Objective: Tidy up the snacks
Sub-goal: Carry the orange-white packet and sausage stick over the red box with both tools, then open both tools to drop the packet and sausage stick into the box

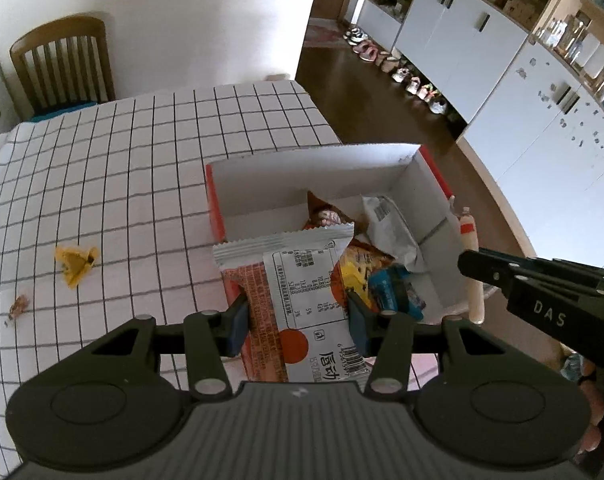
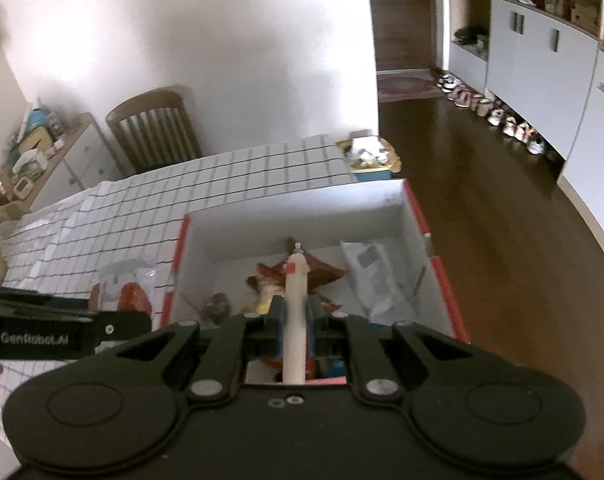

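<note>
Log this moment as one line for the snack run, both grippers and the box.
left gripper: shut on wafer packet | right gripper: shut on sausage stick over box | box: holds several snacks

The left wrist camera looks down and forward along its jaws, close above the near left corner of the open box [image 1: 262, 184] on the counter [image 1: 102, 184]. The right wrist camera looks forward over the same box [image 2: 302, 216] from its near edge. Both views share the box, the counter [image 2: 142, 216], the chair [image 1: 62, 64] and the cabinets [image 2: 542, 60].
</note>
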`<move>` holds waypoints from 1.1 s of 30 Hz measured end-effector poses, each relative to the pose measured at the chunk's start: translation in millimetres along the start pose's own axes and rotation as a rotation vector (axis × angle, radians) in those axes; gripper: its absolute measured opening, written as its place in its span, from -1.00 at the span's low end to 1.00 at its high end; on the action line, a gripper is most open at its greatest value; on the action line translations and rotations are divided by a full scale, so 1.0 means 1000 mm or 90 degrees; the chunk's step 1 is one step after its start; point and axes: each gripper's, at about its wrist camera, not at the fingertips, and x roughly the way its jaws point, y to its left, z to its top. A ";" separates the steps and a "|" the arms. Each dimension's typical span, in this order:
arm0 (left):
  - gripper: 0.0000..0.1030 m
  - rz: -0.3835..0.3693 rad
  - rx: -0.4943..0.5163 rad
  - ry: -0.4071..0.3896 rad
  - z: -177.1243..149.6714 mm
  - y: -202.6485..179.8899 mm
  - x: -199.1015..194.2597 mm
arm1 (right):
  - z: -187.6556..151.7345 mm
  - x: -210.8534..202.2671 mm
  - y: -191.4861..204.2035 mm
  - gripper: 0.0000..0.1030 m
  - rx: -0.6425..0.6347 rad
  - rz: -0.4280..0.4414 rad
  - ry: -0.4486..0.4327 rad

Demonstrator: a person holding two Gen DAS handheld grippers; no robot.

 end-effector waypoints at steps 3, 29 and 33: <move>-0.04 0.017 0.010 -0.002 0.012 -0.006 0.013 | 0.004 0.010 -0.011 -0.82 0.008 -0.011 0.003; -0.05 0.105 0.065 0.086 0.053 -0.023 0.127 | 0.003 0.103 -0.057 -0.82 0.056 -0.059 0.090; -0.05 0.111 0.068 0.094 0.052 -0.024 0.133 | 0.000 0.109 -0.054 -0.82 0.060 -0.052 0.102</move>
